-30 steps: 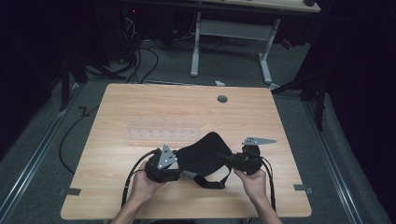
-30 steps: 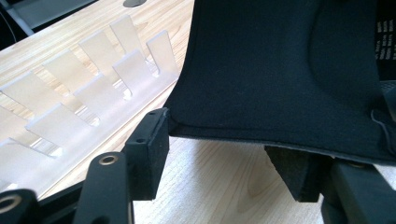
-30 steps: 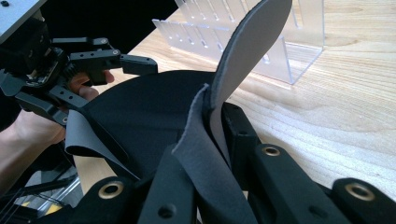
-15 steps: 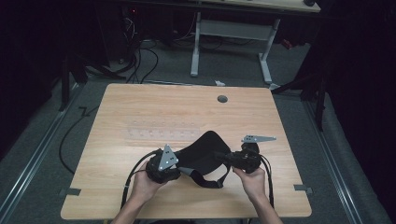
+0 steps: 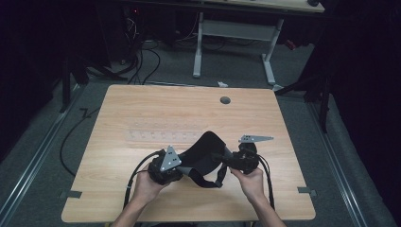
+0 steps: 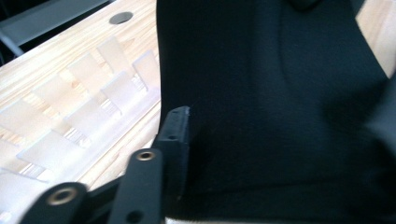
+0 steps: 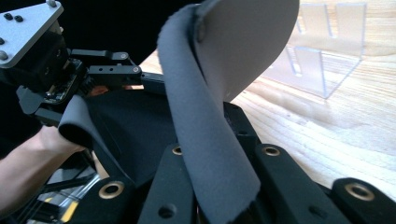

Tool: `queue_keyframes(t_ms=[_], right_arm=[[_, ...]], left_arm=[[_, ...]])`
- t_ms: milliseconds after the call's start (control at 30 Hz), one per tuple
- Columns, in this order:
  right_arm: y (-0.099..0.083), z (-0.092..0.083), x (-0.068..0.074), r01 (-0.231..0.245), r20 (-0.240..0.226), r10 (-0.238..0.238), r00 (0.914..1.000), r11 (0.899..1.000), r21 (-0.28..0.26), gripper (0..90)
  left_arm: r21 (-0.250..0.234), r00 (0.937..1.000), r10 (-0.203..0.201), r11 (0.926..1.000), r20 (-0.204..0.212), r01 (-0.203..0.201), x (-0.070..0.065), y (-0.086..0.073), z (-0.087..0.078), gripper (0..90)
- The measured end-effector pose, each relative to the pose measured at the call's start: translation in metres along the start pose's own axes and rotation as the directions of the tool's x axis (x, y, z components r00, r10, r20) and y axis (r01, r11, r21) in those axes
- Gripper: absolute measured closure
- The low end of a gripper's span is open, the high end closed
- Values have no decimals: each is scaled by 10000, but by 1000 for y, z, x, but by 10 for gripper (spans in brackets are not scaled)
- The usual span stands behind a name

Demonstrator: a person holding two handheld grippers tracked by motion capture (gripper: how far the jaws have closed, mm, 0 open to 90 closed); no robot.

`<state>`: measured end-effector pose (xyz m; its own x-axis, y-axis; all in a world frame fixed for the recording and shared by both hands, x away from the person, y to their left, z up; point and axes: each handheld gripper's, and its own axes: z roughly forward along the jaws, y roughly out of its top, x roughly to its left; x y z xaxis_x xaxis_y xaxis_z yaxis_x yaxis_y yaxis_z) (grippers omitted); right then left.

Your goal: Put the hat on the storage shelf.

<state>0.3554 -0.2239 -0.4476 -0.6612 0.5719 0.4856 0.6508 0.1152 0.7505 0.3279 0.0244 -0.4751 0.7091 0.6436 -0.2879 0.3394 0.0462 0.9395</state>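
A black padded fabric piece (image 5: pixel 204 153), soft like neoprene with a strap (image 5: pixel 208 179) trailing at its 6 o'clock edge, sits raised off the table's near-centre part, one edge folded over; its exact shape is hard to tell, perhaps a brace.

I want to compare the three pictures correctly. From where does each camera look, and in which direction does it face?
High view: fixed above the near edge, facing forward and down on the wooden table; both forearms and hands enter from below.
Left gripper view: rides the left gripper, looking along its jaws into the black pad; one jaw shows.
Right gripper view: rides the right gripper, shut on the pad's grey flap; facing the left gripper.
Both gripper views share the clear plastic rack.
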Motion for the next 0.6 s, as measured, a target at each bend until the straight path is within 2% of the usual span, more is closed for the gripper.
queue_keyframes(t_ms=[33, 67, 100, 167, 200, 267, 400, 433, 467, 600], right_arm=[[0, 0, 0, 0, 0, 0, 10000, 10000, 0, 828], [-1, 0, 0, -44, -47, 44, 10000, 10000, -51, 815], [-1, 0, 1, 4, -39, -5, 10000, 9999, -126, 806], [-2, -1, 3, 139, 27, -138, 9999, 9996, -244, 796], [-1, -2, 3, 154, 18, -153, 9999, 9995, -291, 791], [-1, -3, 3, 142, 6, -142, 9999, 9994, -308, 786], [-1, -4, 1, 59, 11, -59, 10000, 9994, -327, 771], [-1, -4, 1, 60, 57, -58, 10000, 9994, -353, 766], [-1, -4, 1, 102, 180, -95, 9998, 9992, -399, 748], [-1, -3, 0, 113, 291, -103, 9995, 9993, -354, 731]], left_arm=[[23, 9999, 135, 9999, 69, -135, -1, 0, -1, 631], [14, 9997, 193, 9998, 159, -193, -2, -1, -2, 672], [39, 9986, 282, 9996, 439, -284, -2, -1, -5, 693], [68, 9979, 296, 9995, 571, -301, -3, -1, -6, 728], [211, 9957, 365, 9990, 854, -384, -4, -1, -9, 745], [230, 9947, 307, 9992, 982, -331, -6, -1, -10, 759], [535, 9881, 367, 9975, 1496, -452, -9, -2, -13, 801], [598, 9847, 295, 9974, 1720, -403, -9, -2, -15, 814], [715, 9774, 66, 9972, 2112, -222, -9, -1, -17, 846], [899, 9740, 22, 9957, 2266, -231, -10, -1, -17, 862]])
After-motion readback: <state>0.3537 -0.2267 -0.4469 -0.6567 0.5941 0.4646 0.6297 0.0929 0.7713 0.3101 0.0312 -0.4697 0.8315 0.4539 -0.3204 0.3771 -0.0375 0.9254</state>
